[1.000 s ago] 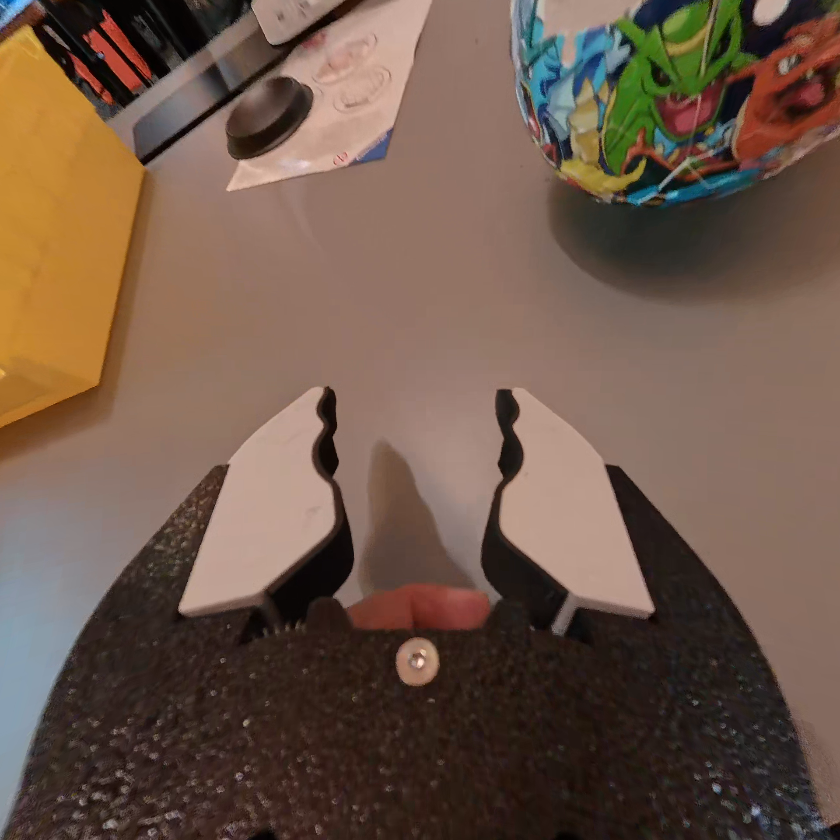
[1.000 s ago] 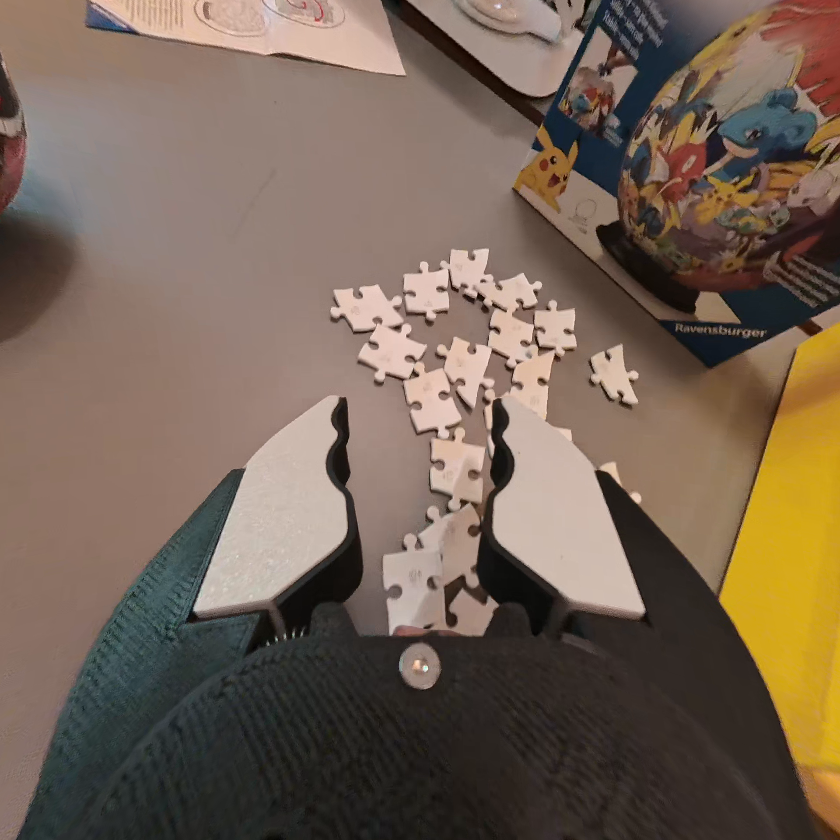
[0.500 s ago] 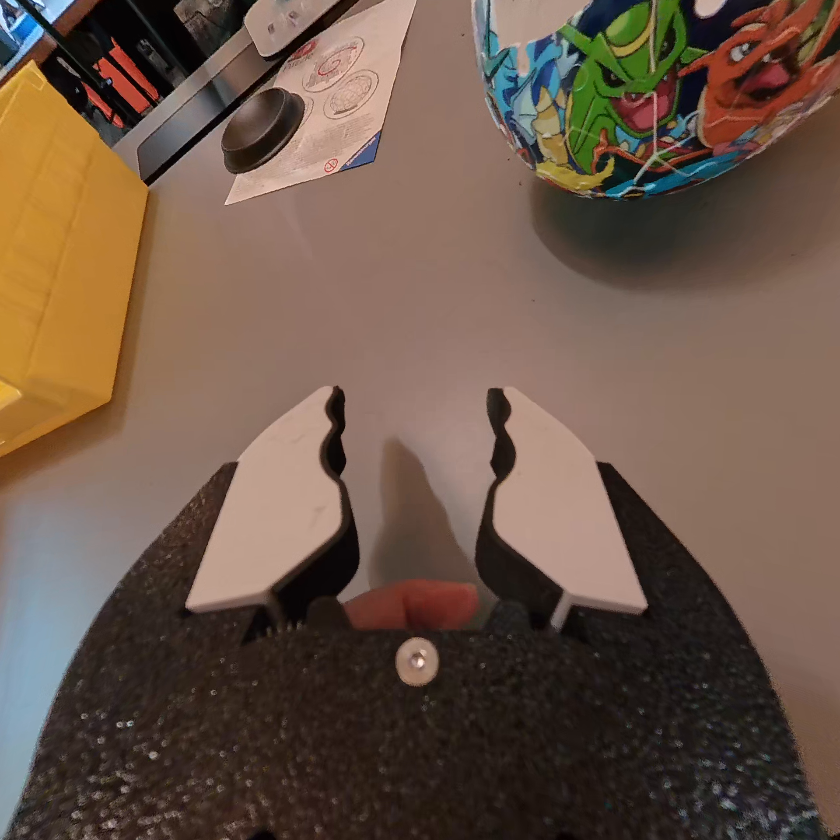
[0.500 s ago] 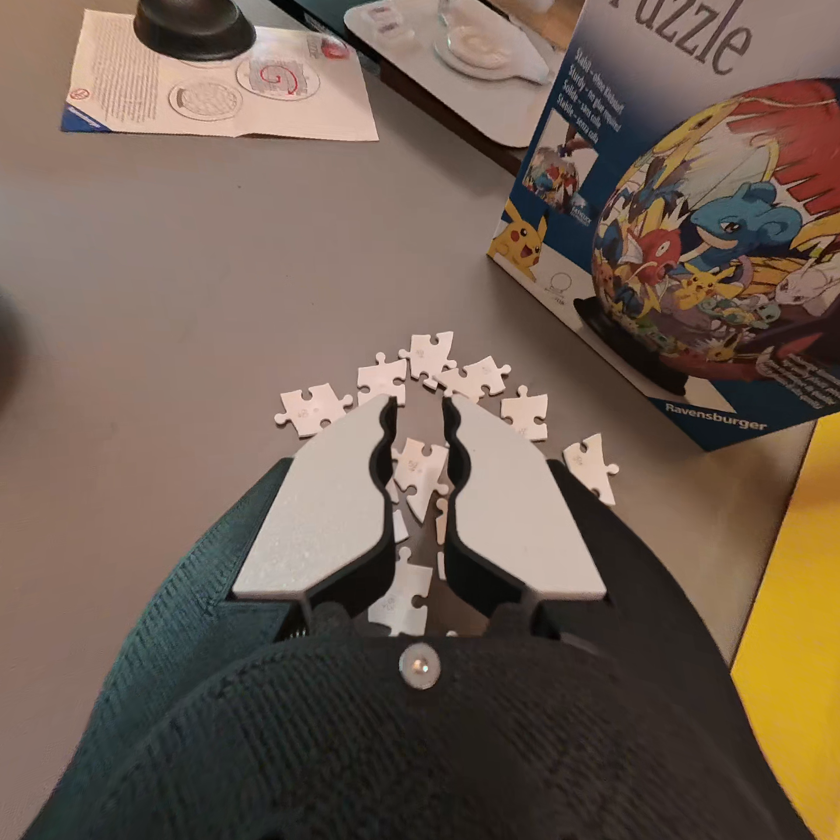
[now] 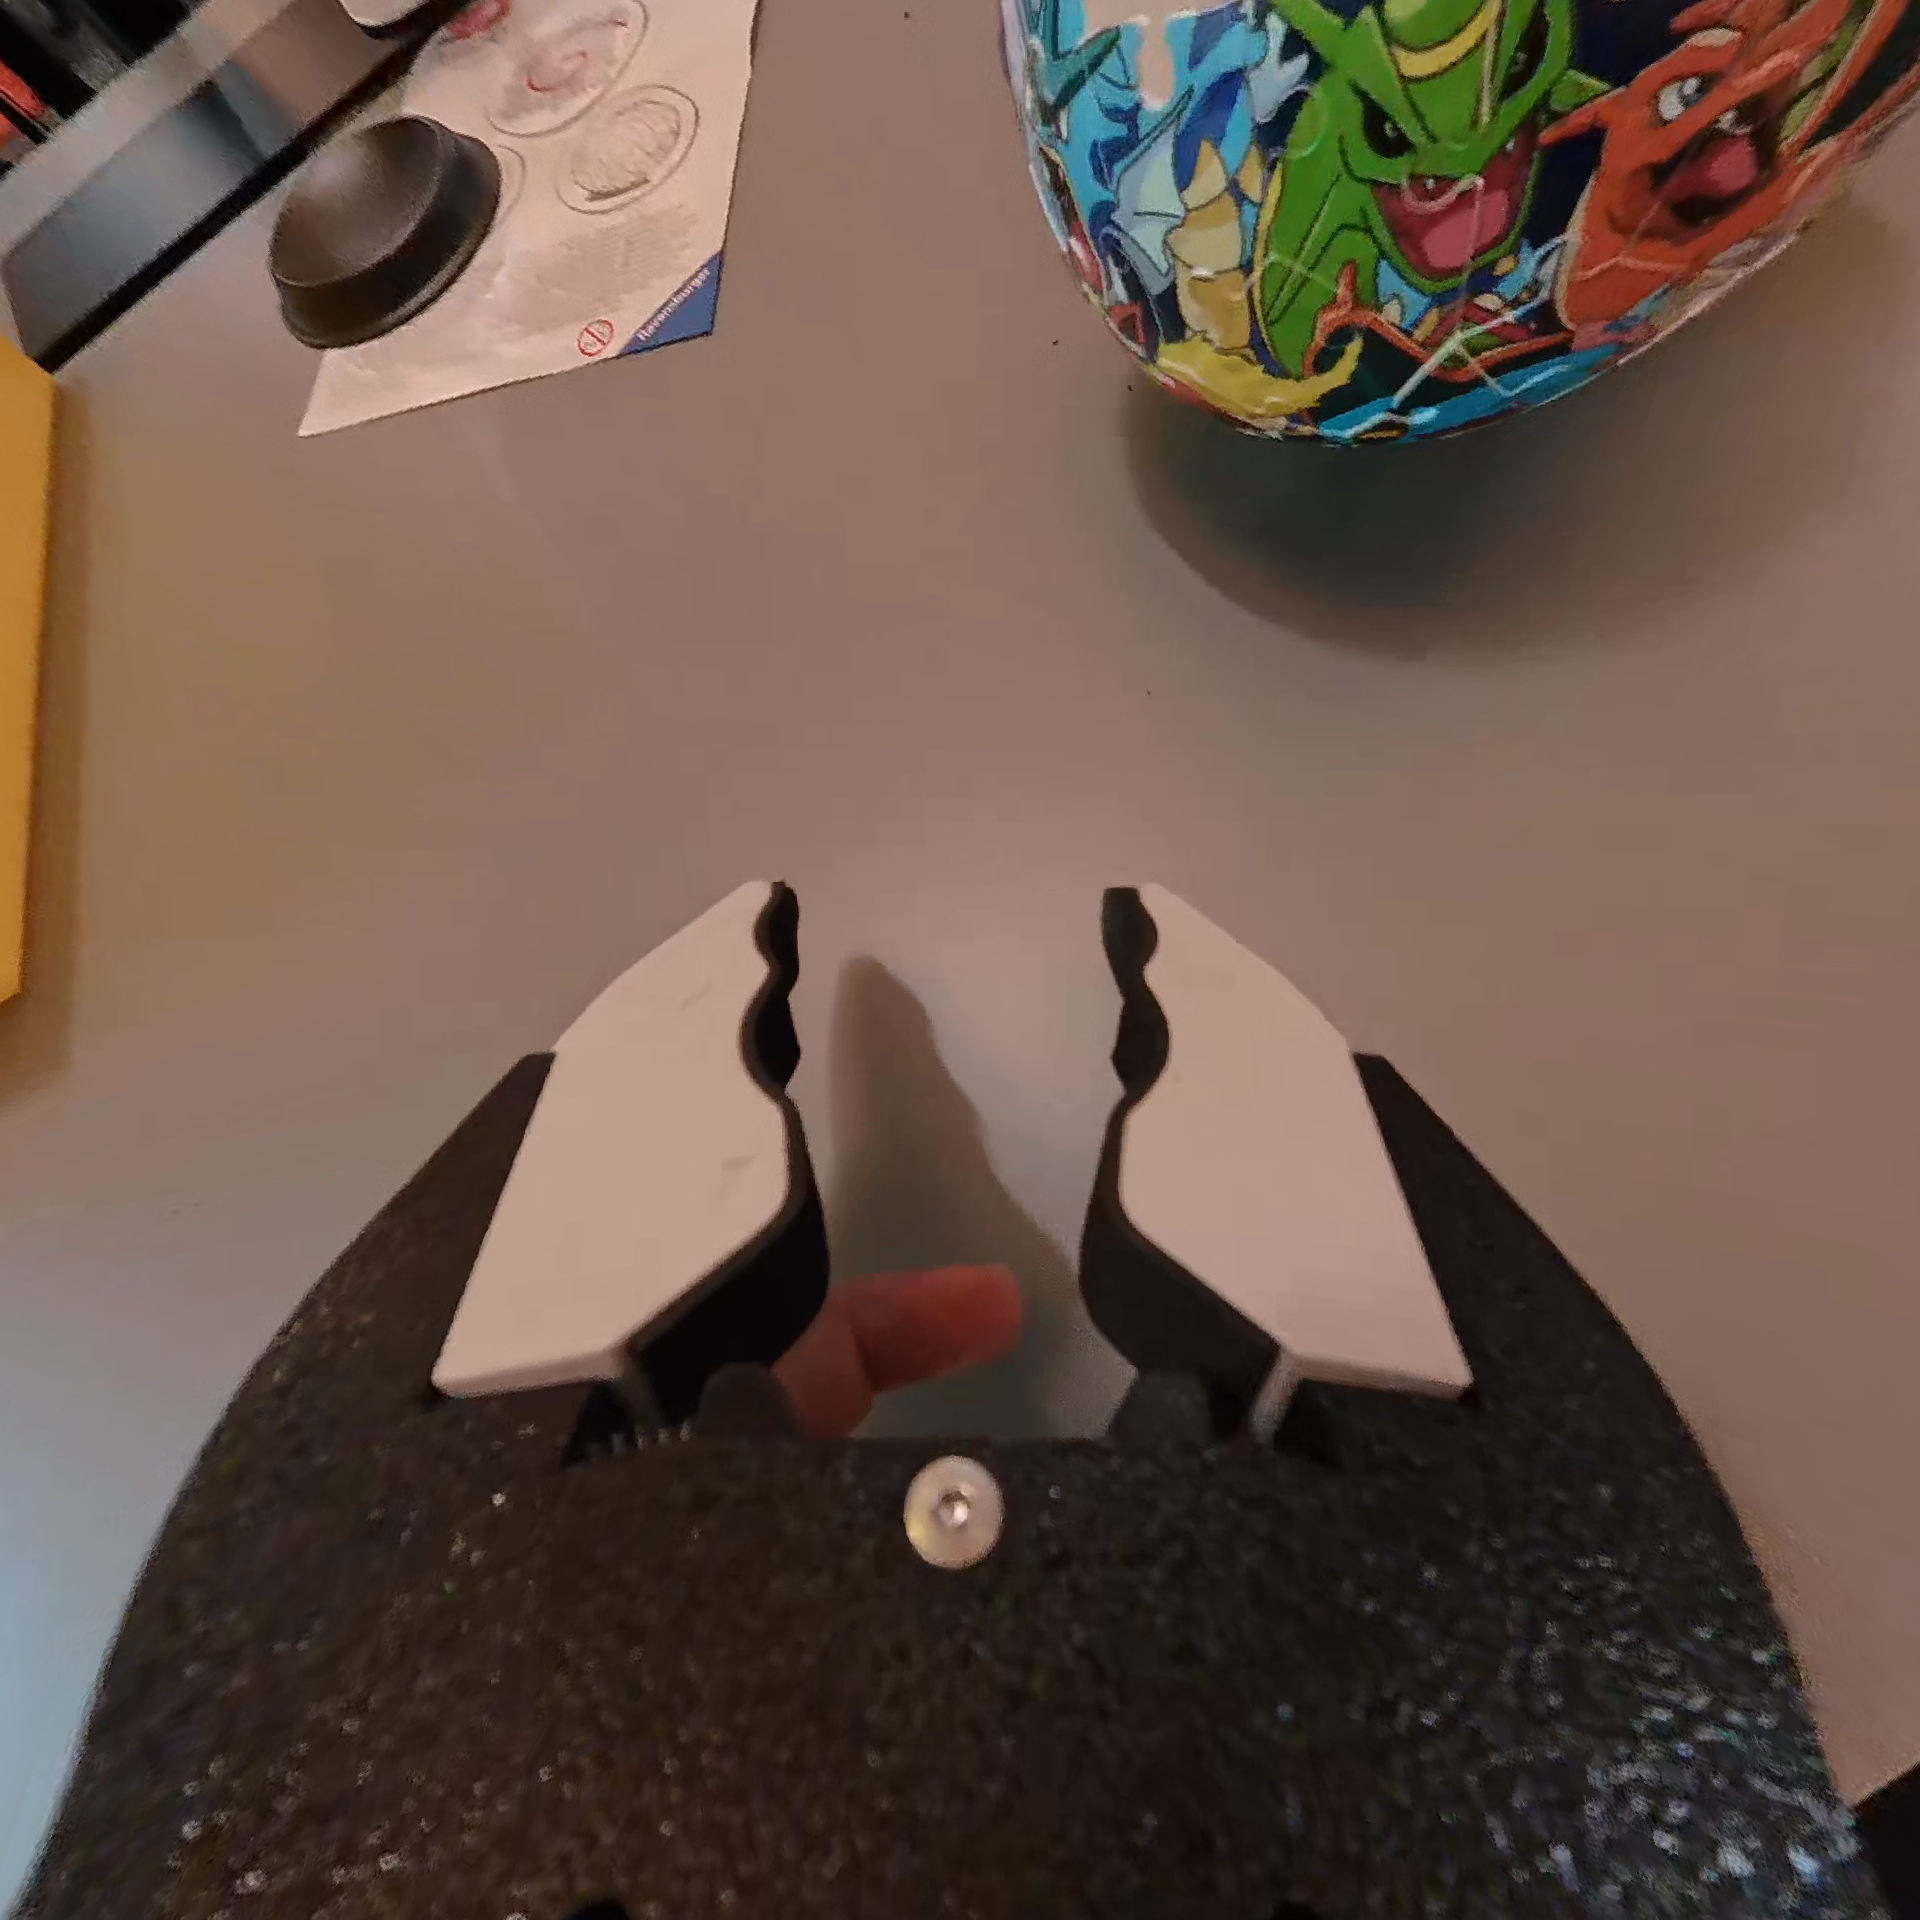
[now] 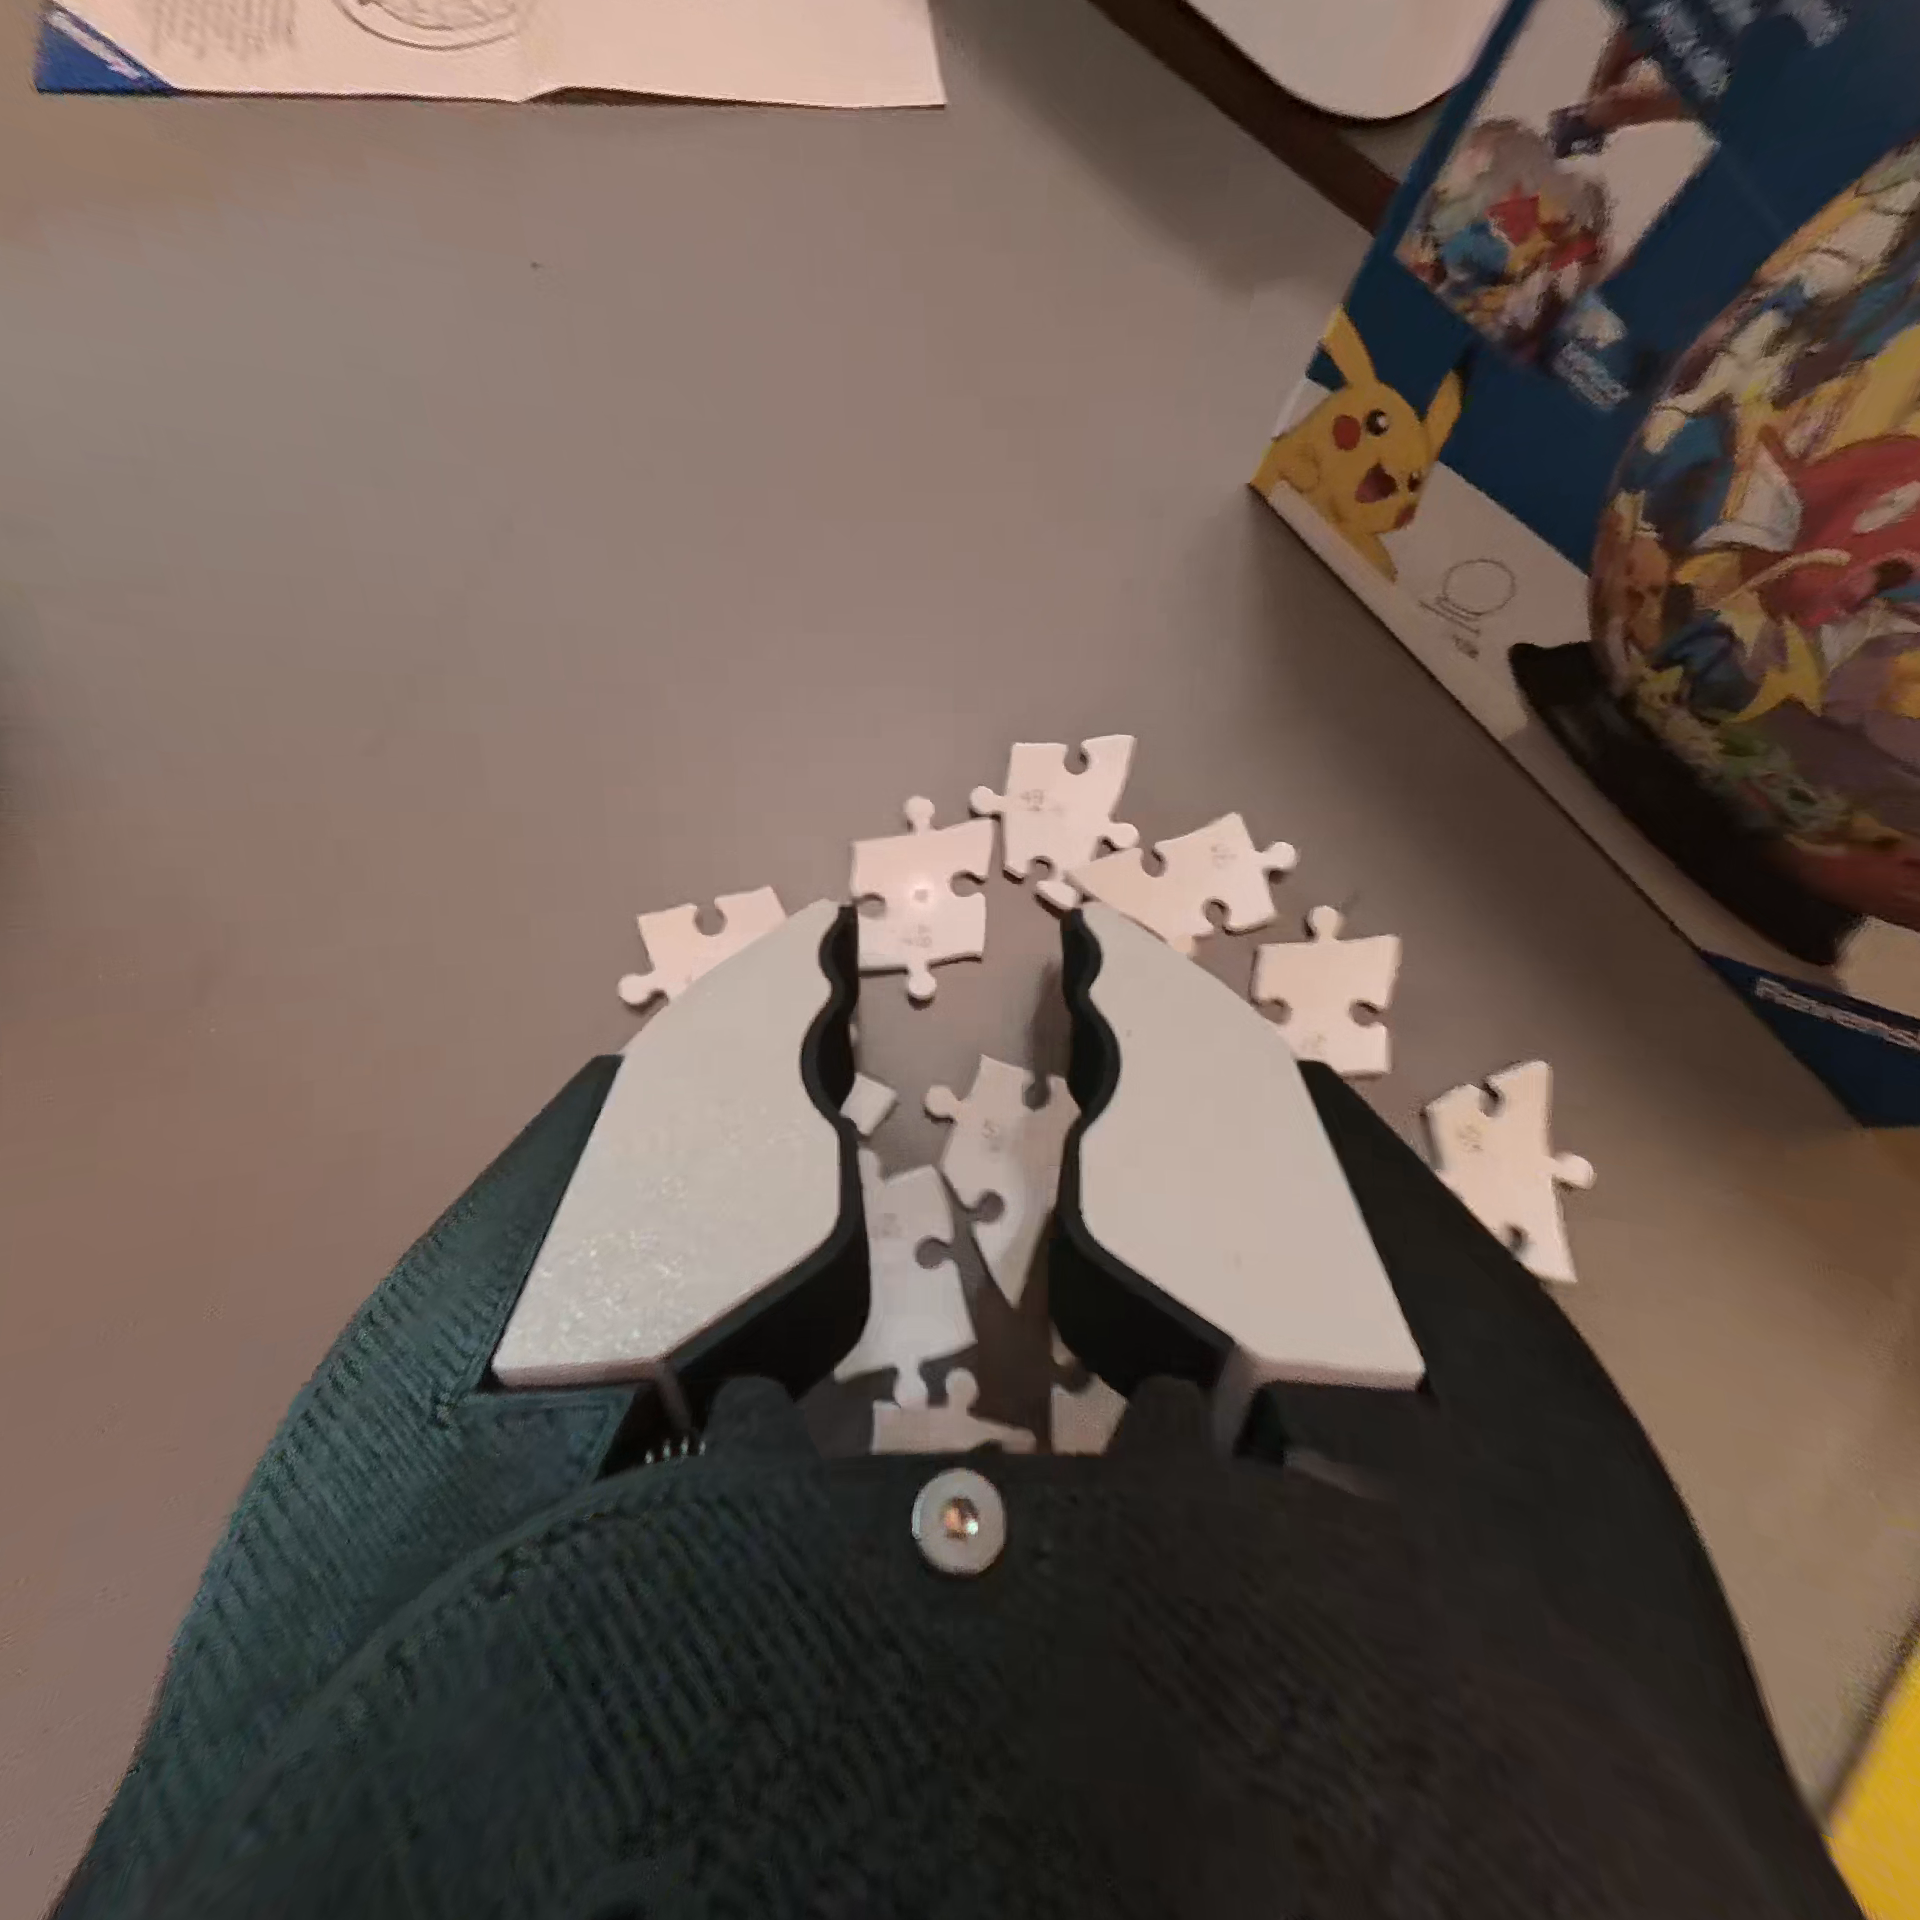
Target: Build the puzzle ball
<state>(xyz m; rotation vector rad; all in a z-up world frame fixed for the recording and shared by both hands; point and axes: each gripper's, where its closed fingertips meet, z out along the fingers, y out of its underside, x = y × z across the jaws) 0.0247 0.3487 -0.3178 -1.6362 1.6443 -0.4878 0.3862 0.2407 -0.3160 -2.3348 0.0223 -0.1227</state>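
Observation:
The partly built puzzle ball [image 5: 1455, 208], covered in bright cartoon creatures, rests on the grey table at the top right of the left wrist view. My left gripper [image 5: 943, 904] is open and empty over bare table, well short of the ball. Several loose white puzzle pieces [image 6: 1060, 810] lie face down in a pile in the right wrist view. My right gripper [image 6: 956, 925] hangs low over this pile, jaws partly open. One piece [image 6: 992, 1132] lies between the fingers, close to the right one; I cannot tell if it is gripped.
A black ball stand [image 5: 379, 249] sits on a paper instruction sheet [image 5: 582, 260] at the far left. A yellow bin [image 5: 16, 675] is at the left edge. The puzzle box [image 6: 1662, 520] stands right of the pile. Another yellow bin [image 6: 1881, 1808] shows at the lower right.
My right gripper moved forward over the pile, narrowed almost shut, then opened partway again. My left gripper drifted closer to the ball and stayed open.

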